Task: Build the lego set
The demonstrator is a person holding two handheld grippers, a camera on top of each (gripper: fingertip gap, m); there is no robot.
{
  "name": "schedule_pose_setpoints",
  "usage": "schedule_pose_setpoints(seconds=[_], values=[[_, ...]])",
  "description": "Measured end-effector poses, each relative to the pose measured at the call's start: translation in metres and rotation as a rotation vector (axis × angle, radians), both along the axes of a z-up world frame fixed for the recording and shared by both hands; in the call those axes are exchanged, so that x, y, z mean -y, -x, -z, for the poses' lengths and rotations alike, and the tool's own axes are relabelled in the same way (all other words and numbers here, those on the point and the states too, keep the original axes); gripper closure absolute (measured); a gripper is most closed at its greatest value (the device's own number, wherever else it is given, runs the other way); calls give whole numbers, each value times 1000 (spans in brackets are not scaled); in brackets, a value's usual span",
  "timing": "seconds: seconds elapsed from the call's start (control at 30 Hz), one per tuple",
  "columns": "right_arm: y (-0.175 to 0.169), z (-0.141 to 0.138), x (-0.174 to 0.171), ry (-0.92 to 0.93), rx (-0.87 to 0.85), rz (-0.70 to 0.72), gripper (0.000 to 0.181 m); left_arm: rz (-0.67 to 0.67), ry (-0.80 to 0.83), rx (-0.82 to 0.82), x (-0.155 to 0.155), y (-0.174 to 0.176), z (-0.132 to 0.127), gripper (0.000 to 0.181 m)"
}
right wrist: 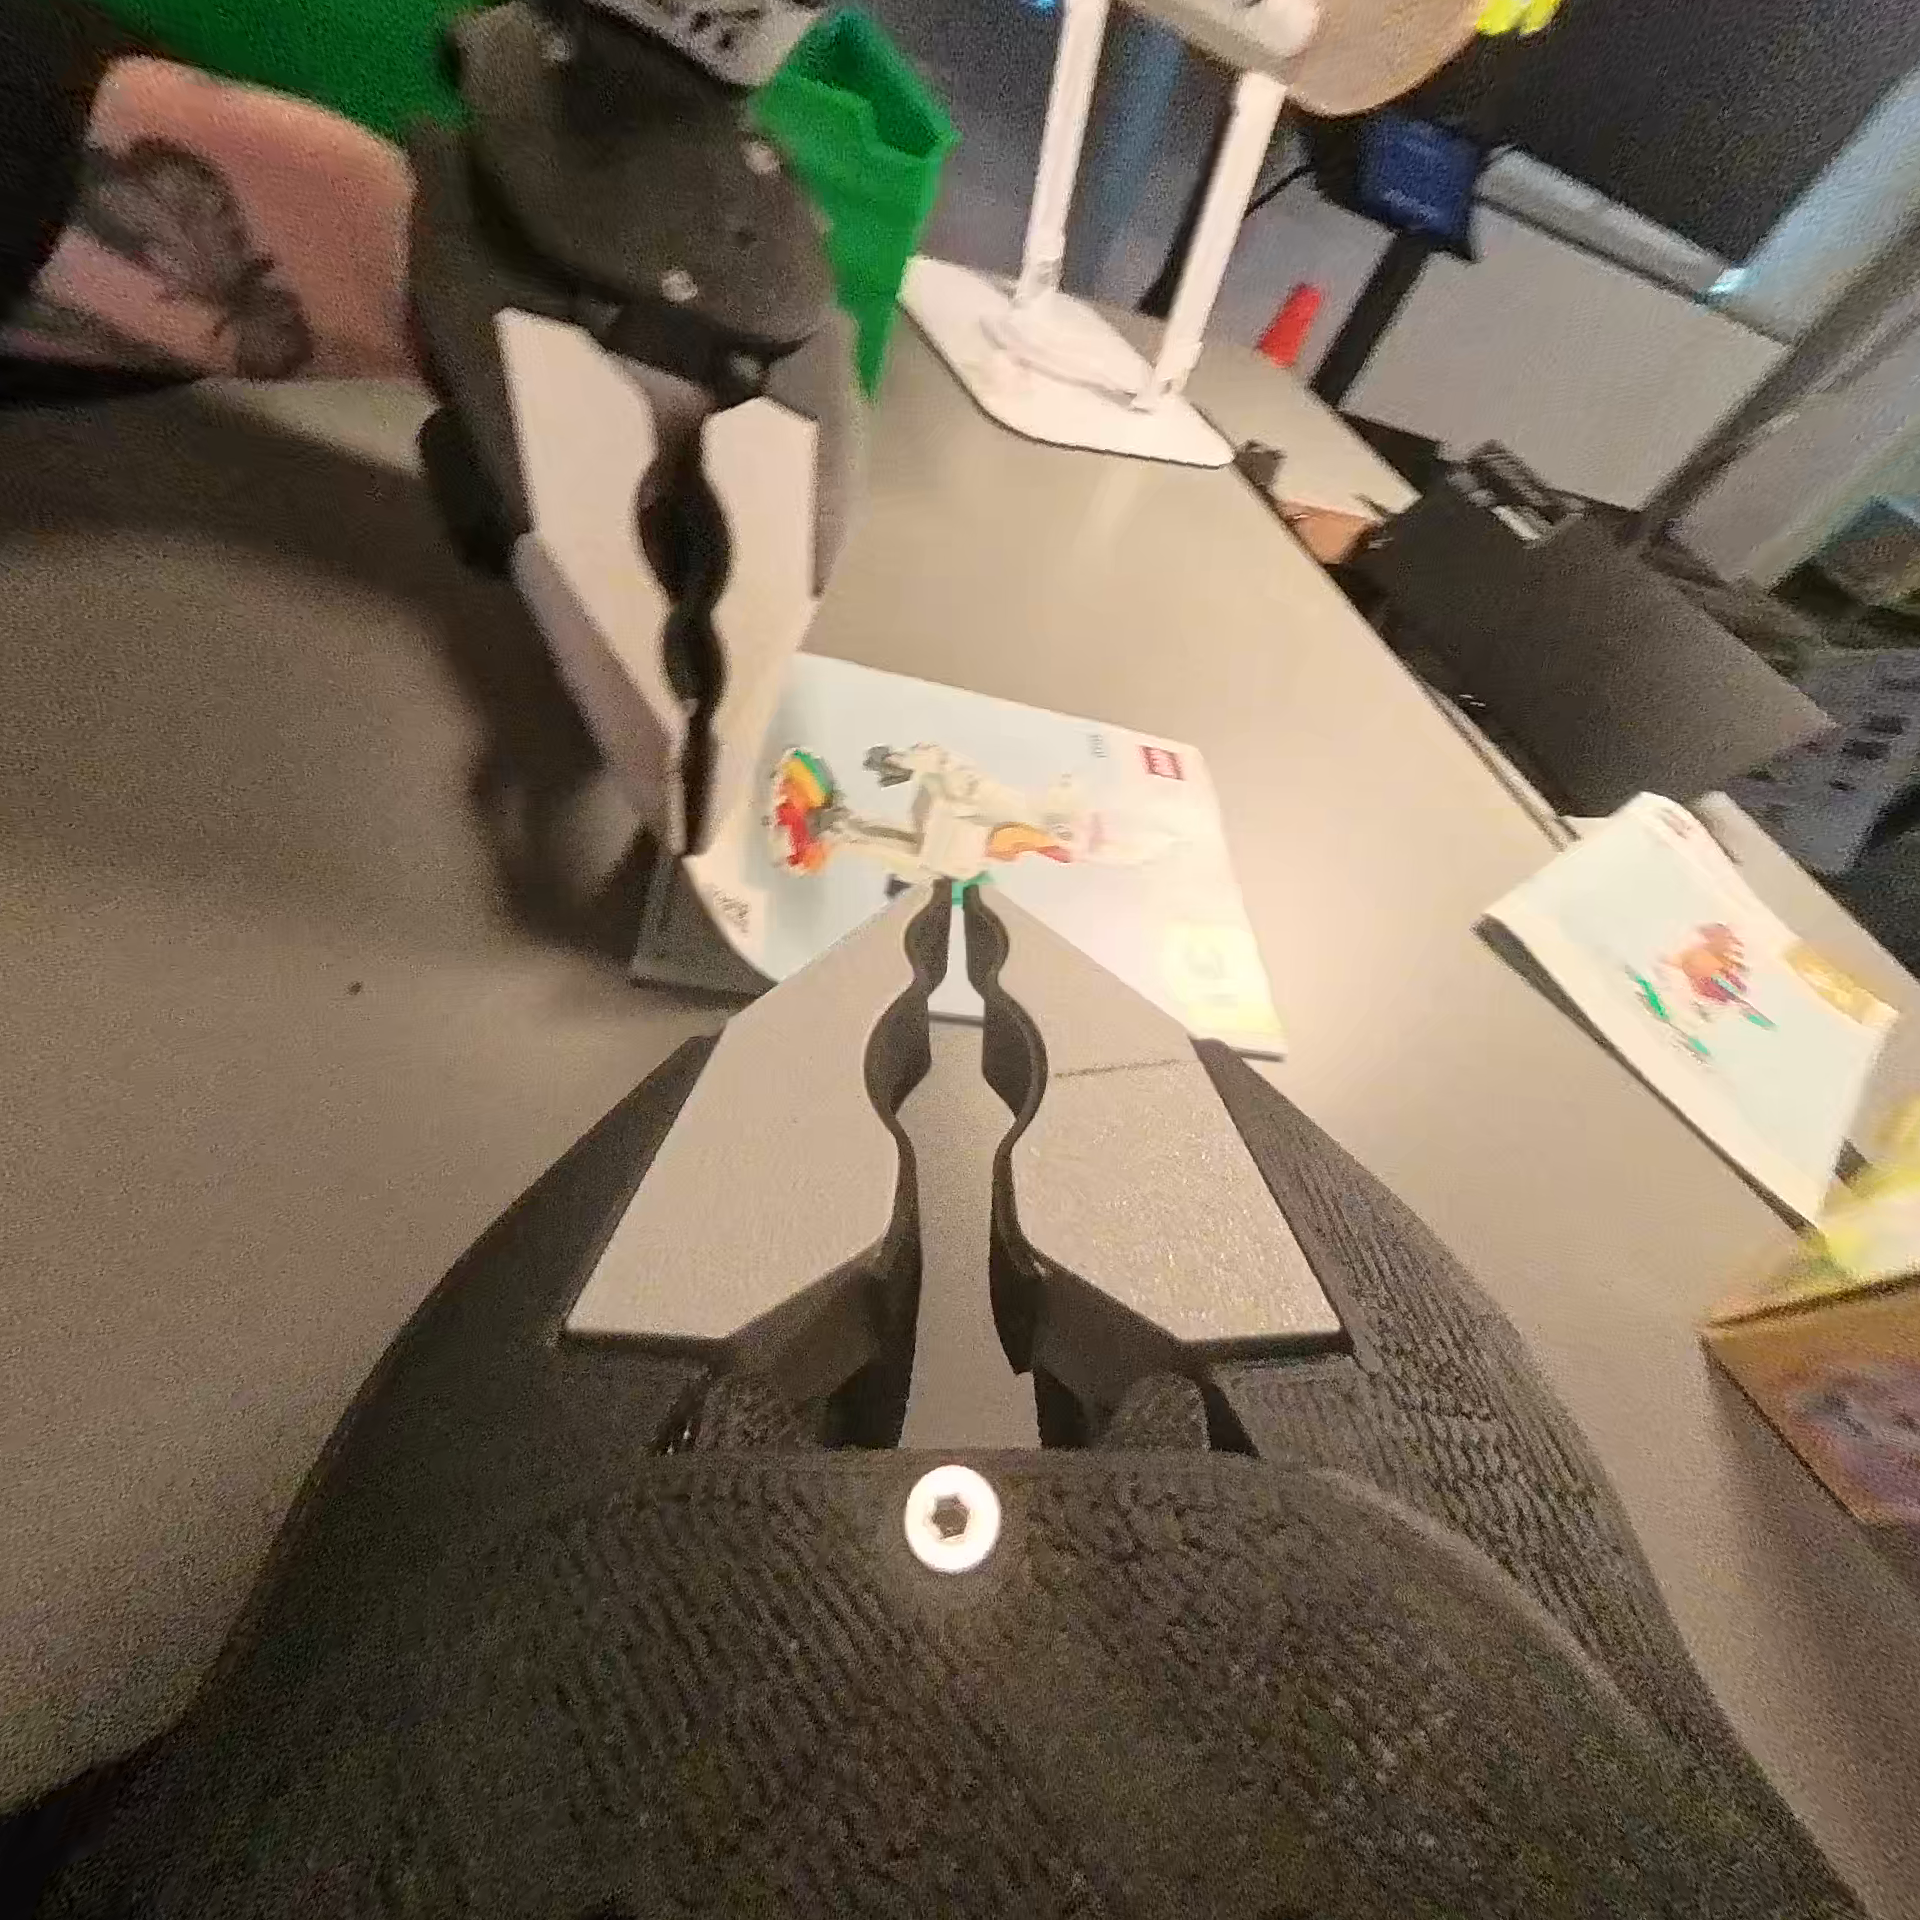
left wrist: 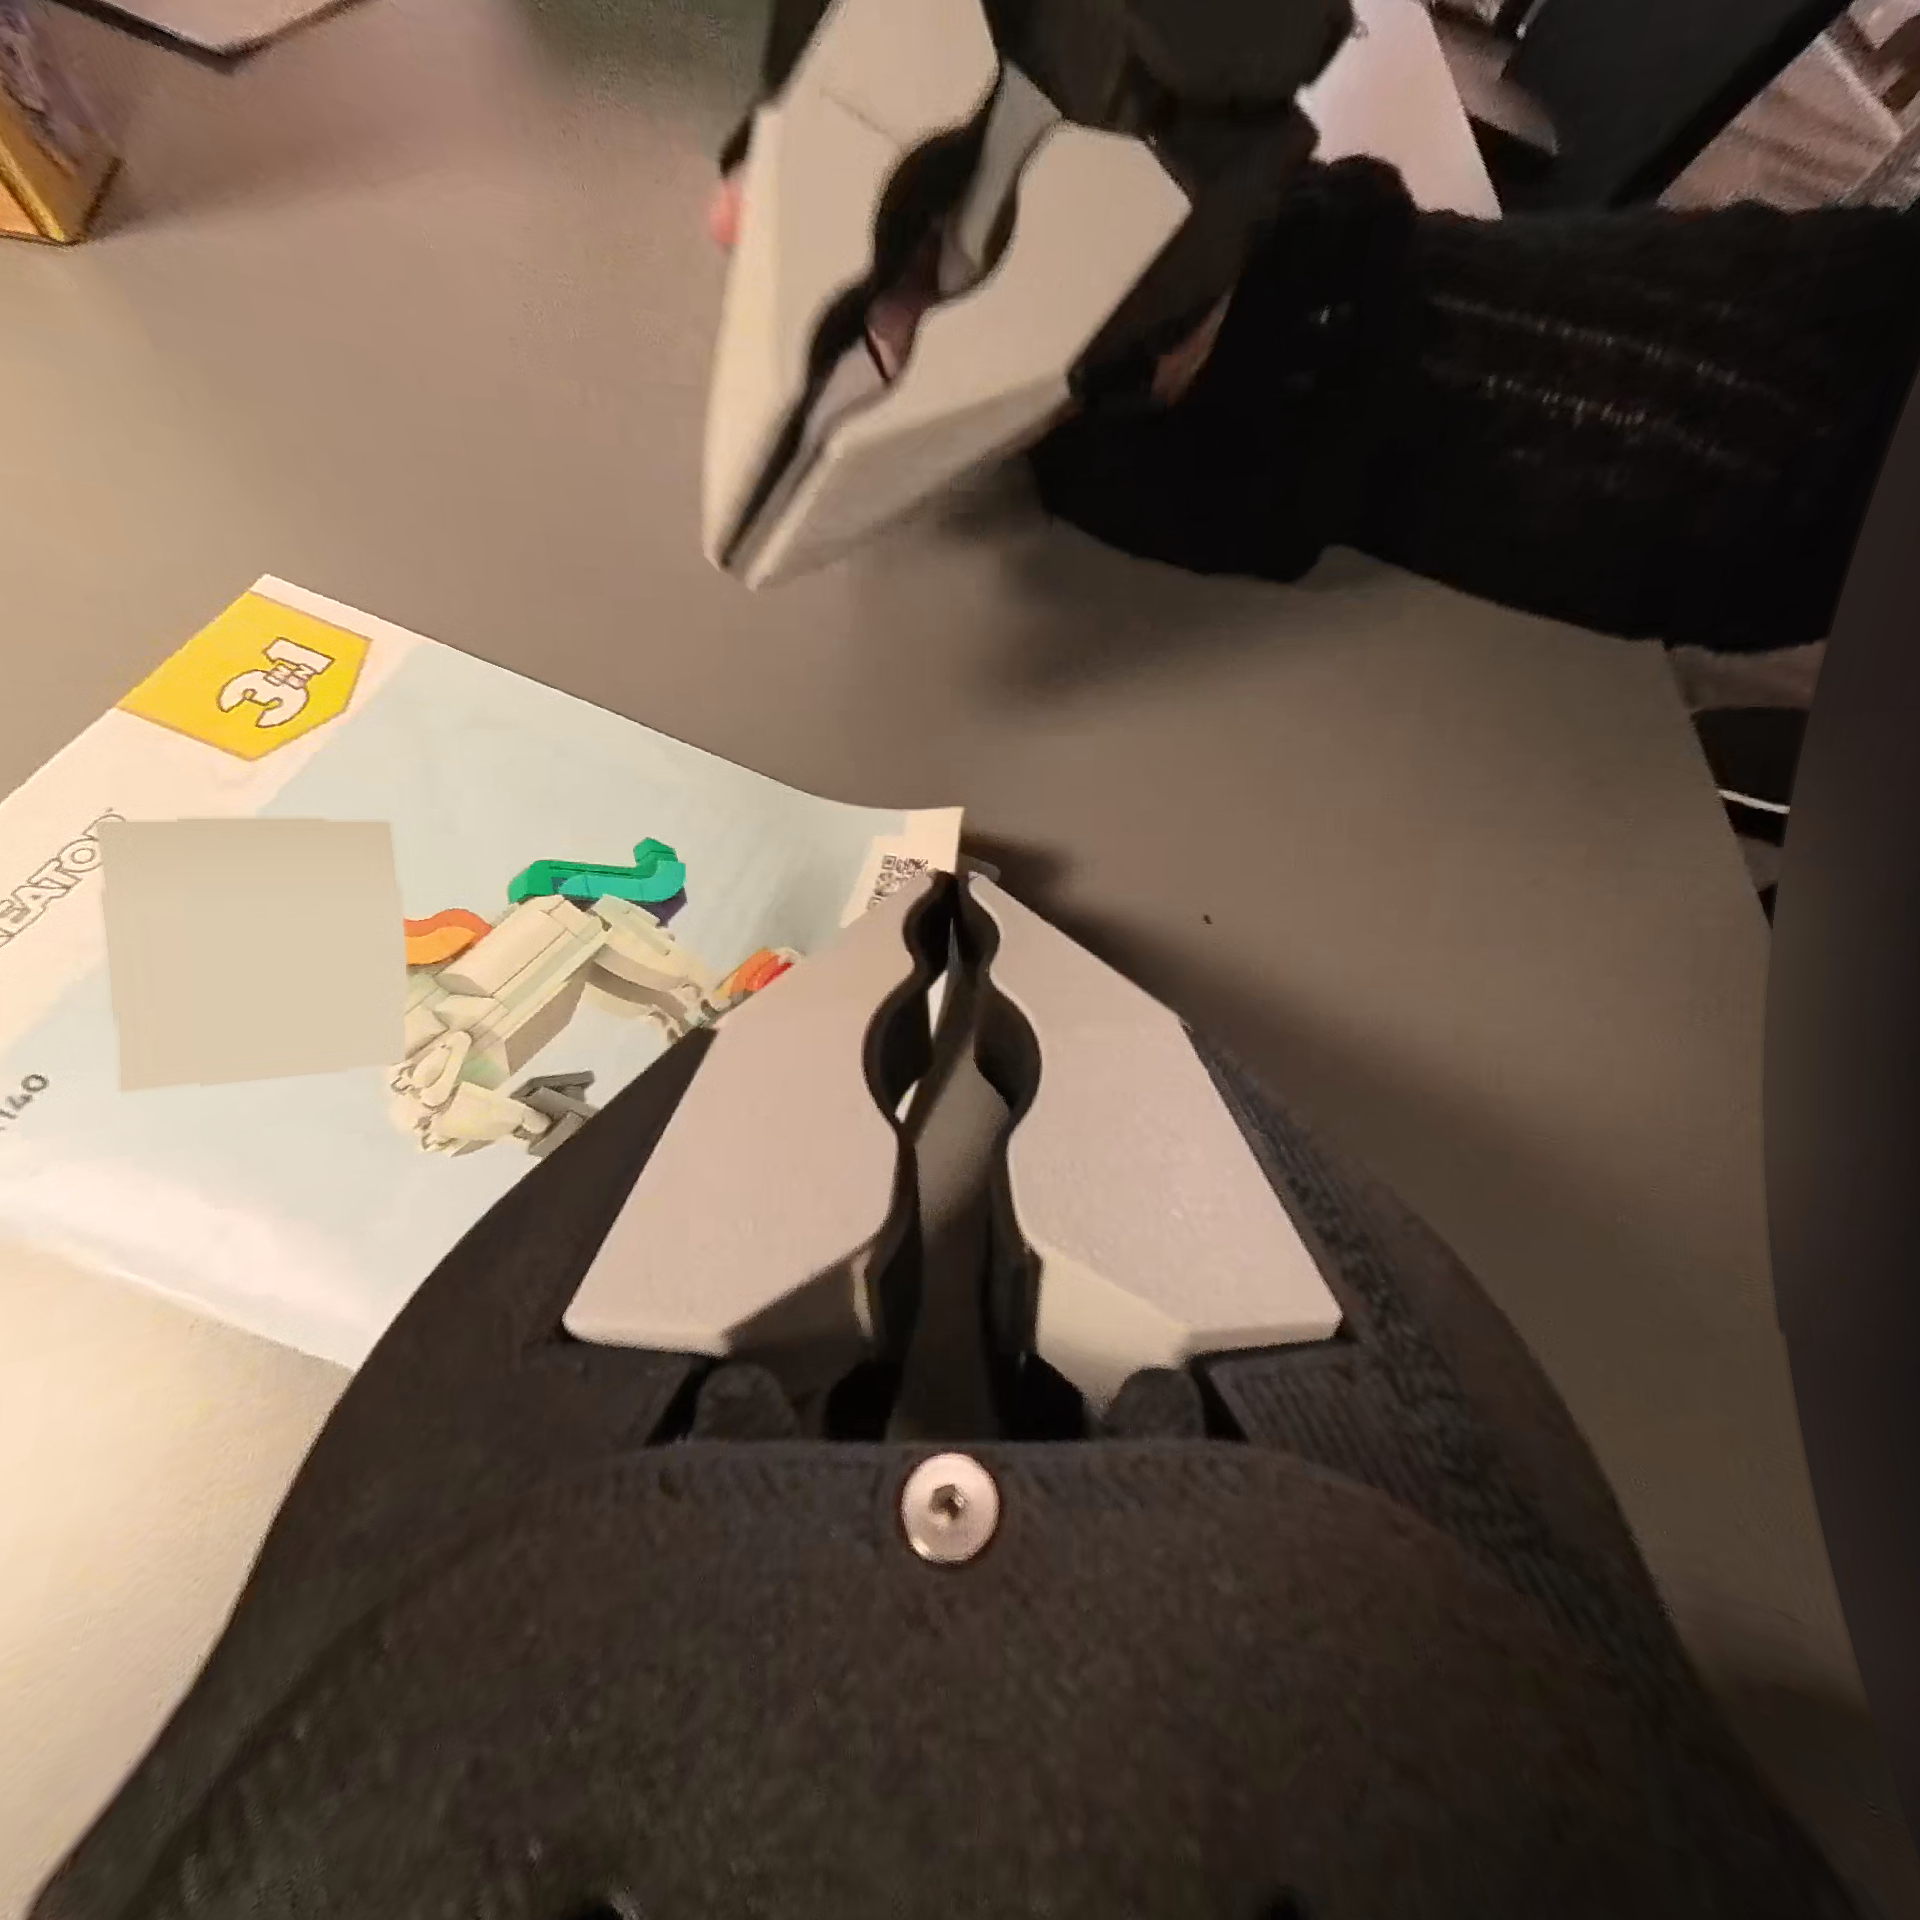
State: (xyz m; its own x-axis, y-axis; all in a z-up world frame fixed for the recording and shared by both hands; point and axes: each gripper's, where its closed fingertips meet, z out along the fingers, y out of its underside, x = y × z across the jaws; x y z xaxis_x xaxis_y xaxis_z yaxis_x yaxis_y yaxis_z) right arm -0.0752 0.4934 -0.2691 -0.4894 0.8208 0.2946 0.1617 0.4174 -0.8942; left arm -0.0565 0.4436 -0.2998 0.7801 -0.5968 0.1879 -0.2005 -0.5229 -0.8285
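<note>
A Lego instruction booklet (left wrist: 468, 831) with a white brick animal on its pale blue cover lies on the grey table (left wrist: 416, 364). My left gripper (left wrist: 956, 883) is shut on the booklet's near right corner. In the right wrist view that corner (right wrist: 727, 894) is curled up off the table under the left gripper (right wrist: 691, 831). My right gripper (right wrist: 958, 904) is shut and empty, and hovers over the booklet (right wrist: 1039, 831). In the left wrist view the right gripper (left wrist: 743, 561) hangs above the table just beyond the booklet. No loose bricks are in view.
A second booklet (right wrist: 1683, 987) lies at the right, leaning on a cardboard box (right wrist: 1829, 1403). A white stand base (right wrist: 1070, 384) and a small red cone (right wrist: 1294, 322) are farther back. The person's black sleeve (left wrist: 1558, 416) rests on the table. The table edge (left wrist: 1714, 810) runs at the right. Spacing between my two grippers at the tips: around 6 centimetres.
</note>
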Motion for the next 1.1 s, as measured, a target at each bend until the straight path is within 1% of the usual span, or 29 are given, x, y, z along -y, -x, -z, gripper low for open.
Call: schedule_pose_setpoints(seconds=[0.03,0.13,0.23,0.37,0.43,0.57,0.63,0.67,0.73,0.77,0.8,0.83,0.93,0.97,1.03,1.1], values=[[-3,3,5,-10,18,-33,181,-7,-3,7,-1,1,-1,181],[-11,11,14,-20,74,-109,181,-34,-28,21,-3,5,-5,181],[-20,21,21,-16,168,-171,181,-77,-75,19,-7,14,-11,181],[-22,29,40,-20,235,-232,181,-119,-119,48,-10,24,-20,181],[-19,36,46,-60,257,-226,181,-124,-135,69,-9,26,-24,181],[-3,48,39,-161,272,-109,181,-106,-153,98,-6,21,-32,181],[4,46,37,-178,243,-63,181,-107,-163,110,-5,18,-36,181],[5,47,36,-185,240,-54,181,-120,-176,101,-5,17,-37,181],[9,43,33,-184,216,-28,181,-186,-201,21,-9,23,-37,181],[10,41,34,-173,199,-25,181,-177,-194,-28,-8,21,-35,151],[11,37,34,-159,178,-17,181,-142,-178,-59,-5,15,-31,128],[13,33,33,-143,159,-7,181,-136,-167,-88,-5,12,-28,123],[16,26,31,-116,120,19,180,-132,-150,-214,-9,10,-13,125],[18,24,30,-112,111,32,179,-148,-145,-247,-11,12,-8,130],[20,21,26,-103,88,61,177,-232,-157,-314,-18,25,-3,151],[26,12,11,-82,36,160,171,-346,-200,-349,-24,40,-6,172]])
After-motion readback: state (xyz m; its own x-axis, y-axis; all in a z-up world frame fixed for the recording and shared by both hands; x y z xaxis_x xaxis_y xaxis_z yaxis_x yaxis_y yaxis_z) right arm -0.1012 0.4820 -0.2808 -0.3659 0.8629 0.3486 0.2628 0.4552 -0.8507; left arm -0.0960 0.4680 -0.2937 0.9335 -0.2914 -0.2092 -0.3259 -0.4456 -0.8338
